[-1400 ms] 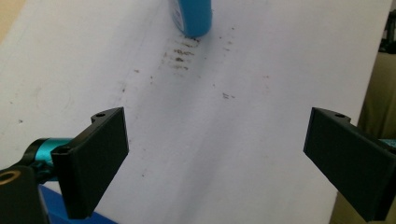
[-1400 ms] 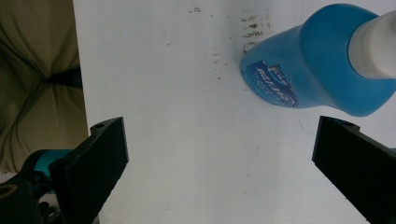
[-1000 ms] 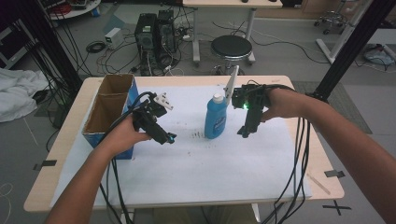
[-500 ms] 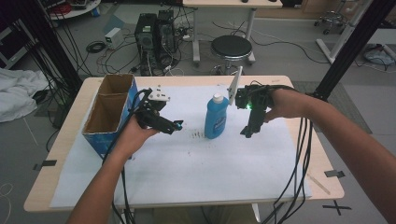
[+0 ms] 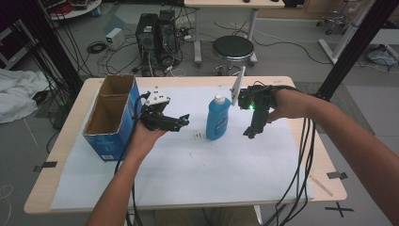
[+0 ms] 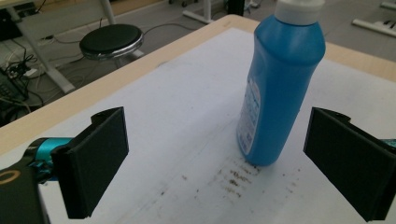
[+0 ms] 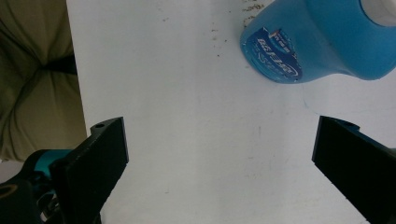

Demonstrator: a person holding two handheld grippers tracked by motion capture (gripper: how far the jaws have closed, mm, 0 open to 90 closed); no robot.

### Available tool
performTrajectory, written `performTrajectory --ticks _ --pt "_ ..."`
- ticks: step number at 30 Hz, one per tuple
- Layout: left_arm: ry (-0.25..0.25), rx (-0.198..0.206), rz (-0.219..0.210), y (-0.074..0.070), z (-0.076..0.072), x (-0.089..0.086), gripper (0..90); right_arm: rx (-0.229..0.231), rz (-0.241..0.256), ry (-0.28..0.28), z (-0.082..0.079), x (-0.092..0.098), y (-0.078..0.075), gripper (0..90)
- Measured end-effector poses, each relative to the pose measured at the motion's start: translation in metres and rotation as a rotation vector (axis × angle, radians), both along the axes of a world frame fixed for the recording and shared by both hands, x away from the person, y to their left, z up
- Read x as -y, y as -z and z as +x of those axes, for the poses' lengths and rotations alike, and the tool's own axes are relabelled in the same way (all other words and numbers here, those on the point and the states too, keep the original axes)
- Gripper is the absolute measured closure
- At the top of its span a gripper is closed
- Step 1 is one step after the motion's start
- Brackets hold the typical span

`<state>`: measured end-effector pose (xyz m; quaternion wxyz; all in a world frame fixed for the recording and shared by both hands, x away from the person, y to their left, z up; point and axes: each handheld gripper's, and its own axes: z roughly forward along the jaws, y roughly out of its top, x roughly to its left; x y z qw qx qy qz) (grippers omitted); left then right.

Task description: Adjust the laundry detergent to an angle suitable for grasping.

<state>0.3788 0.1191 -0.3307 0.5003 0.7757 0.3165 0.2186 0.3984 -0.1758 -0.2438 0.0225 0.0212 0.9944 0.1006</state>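
A blue dish-soap bottle [image 5: 218, 121] with a white cap stands upright in the middle of the white paper sheet [image 5: 197, 179]. My left gripper [image 5: 182, 120] is held just left of it, above the table, pointing at it and open. In the left gripper view the bottle [image 6: 279, 84] stands ahead and right of centre, beyond the wide-apart jaws of that gripper [image 6: 217, 133]. To the bottle's right my right gripper [image 5: 251, 131] points down at the paper, open. Its own view looks straight down on the bottle [image 7: 317, 42], which lies past the jaws of that gripper [image 7: 219, 135], not between them.
An open blue cardboard box [image 5: 110, 117] stands at the table's left side, close behind my left hand. Brown specks [image 5: 200, 136] dot the paper beside the bottle's base. A black stool [image 5: 233, 47] and computer towers [image 5: 155, 35] stand on the floor beyond the far edge.
My left gripper has swung right from near the box toward the bottle and levelled out. The right gripper has hardly moved, and the bottle stands as before.
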Motion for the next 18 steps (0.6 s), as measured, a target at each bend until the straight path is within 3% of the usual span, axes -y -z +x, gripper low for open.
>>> performTrajectory --ticks 2,6,18 --pt "0.001 0.027 -0.042 0.004 0.001 0.001 6.6 0.000 0.002 -0.004 0.001 0.000 0.001 2.6" --pt "0.003 0.041 -0.105 0.010 0.004 0.006 6.6 -0.003 -0.003 -0.004 0.002 -0.001 0.002 2.6" --pt "0.025 0.082 -0.173 0.026 -0.001 0.021 6.6 -0.009 -0.008 0.007 0.006 0.002 0.003 2.7"
